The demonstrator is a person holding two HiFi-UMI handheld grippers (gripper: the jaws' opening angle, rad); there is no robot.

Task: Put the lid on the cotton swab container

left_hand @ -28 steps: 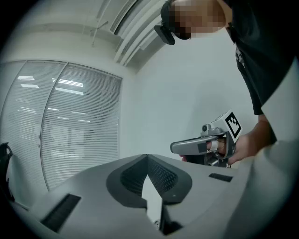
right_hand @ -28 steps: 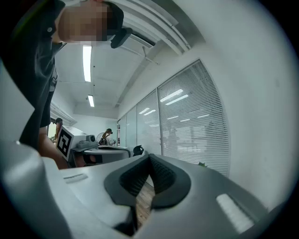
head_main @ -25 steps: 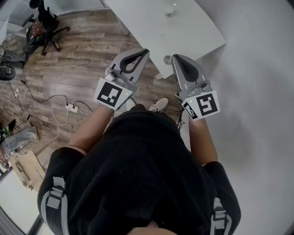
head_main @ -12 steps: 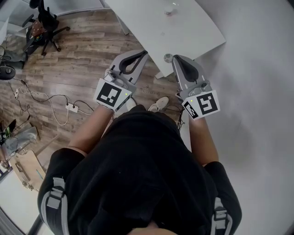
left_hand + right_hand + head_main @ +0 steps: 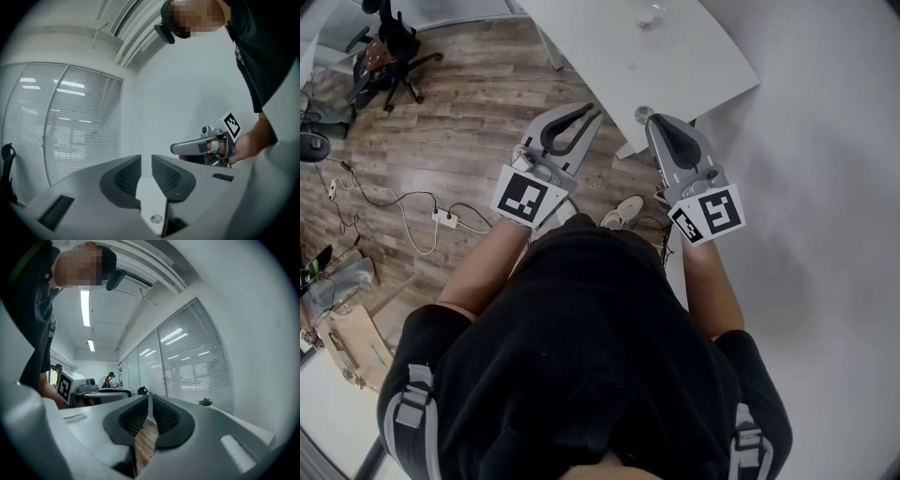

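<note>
Out in front of the person's chest, the left gripper hangs in the air with its jaws a narrow slit apart and opening, nothing between them. Just beside it, the right gripper is level with it, its jaws practically together and also empty. Each is gripped by a bare hand, and the marker cubes face up toward the head camera. Both grippers point away from the person toward a white table, with their tips short of its near corner.

A small round piece sits at that near edge, just beyond the right gripper's tips. A second clear piece stands well apart from it, farther up the tabletop. Both are too small to tell which is the cotton swab container and which the lid.

Below the grippers, light shoes stand on the wood floor. A white power strip with trailing cables lies to the left, and a black office chair stands beyond it. Window blinds line the room's far wall.
</note>
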